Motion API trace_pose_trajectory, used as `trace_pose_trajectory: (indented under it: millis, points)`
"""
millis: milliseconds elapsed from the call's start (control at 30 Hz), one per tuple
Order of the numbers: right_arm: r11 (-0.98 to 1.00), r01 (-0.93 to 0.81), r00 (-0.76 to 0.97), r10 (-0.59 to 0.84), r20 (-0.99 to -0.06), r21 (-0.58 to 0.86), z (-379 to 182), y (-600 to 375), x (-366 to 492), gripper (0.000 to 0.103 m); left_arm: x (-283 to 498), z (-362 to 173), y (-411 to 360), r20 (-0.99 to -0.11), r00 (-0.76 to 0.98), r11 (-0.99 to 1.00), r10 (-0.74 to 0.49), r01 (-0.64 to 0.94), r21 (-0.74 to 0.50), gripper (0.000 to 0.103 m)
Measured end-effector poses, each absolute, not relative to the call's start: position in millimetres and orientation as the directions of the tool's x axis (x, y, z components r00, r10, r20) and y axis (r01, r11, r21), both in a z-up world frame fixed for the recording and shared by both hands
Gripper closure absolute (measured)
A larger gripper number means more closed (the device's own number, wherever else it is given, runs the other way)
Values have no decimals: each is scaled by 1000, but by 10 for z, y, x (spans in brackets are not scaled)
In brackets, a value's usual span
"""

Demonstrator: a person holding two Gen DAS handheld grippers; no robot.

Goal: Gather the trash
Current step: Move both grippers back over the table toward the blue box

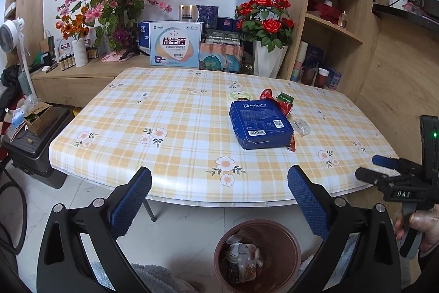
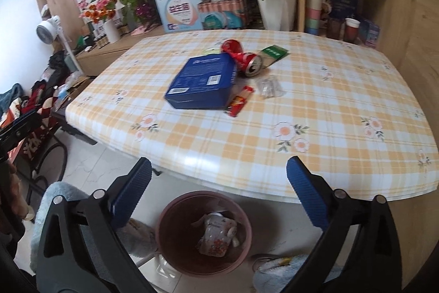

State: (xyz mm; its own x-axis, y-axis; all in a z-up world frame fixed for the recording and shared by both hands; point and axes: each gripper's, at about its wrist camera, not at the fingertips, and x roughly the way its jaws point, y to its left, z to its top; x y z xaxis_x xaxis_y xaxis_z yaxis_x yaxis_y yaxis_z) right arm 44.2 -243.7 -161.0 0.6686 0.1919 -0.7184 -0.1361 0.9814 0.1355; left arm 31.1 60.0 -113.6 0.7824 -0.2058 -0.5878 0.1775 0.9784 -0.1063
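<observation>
Both grippers hover off the near edge of a table [image 2: 343,106] covered in a yellow-and-white plaid cloth with printed flowers, each one empty. The left gripper [image 1: 219,199] has its blue-padded fingers spread wide apart with nothing between them, and the right gripper [image 2: 219,194] shows the same wide gap in its own view. From the left wrist view the right gripper [image 1: 384,169] also appears at the far right, held in a hand [image 1: 422,227].

On the floor below the table edge stands a round reddish-brown plastic bin [image 2: 170,246], seen between the fingers in both views [image 1: 290,260]. Inside it lies crumpled clear and printed packaging [image 2: 218,236].

The trash left on the table sits in a loose cluster toward the far middle. A flat dark blue cardboard coffee box [image 2: 201,83] lies there [image 1: 260,124], with a red snack wrapper [image 2: 238,102] poking out from under its near right corner. Just behind the box is a crushed red drink can [image 2: 242,58] on its side, its open end facing the camera. A green-and-white sachet [image 2: 273,54] lies touching the can on the right, and a crumpled clear plastic wrapper [image 2: 269,87] rests just beside the box. A round pale lid [image 1: 240,95] shows behind the box in the left wrist view.
</observation>
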Motion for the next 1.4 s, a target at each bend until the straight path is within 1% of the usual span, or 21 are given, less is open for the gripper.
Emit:
trace_pose_trajectory:
  millis: [267,467,567,700,1133,1400]
  points:
    - [995,-42,669,94,-738,89,-1695,-2712,634,6,500,-1213,563,-608,769,980,-198,175,-98,6]
    - [991,-8,656,108,-747,136,-1720,-2890,791,6,766,-1263,494,-625,750,977,-214,175,-125,6]
    - [993,1,670,88,-737,120,-1675,-2950,847,6,875,-1244,405,-618,751,973,-231,196,-125,6]
    - [996,3,663,65,-746,90,-1665,-3005,933,6,998,-1268,271,-618,748,969,-241,219,-112,6]
    - [991,16,662,87,-745,130,-1763,-3158,1144,6,1338,-1579,-295,-645,723,952,-247,307,-21,6]
    - [984,34,651,112,-751,176,-1879,-3309,1286,6,1508,-1784,-653,-658,715,924,-237,374,74,6]
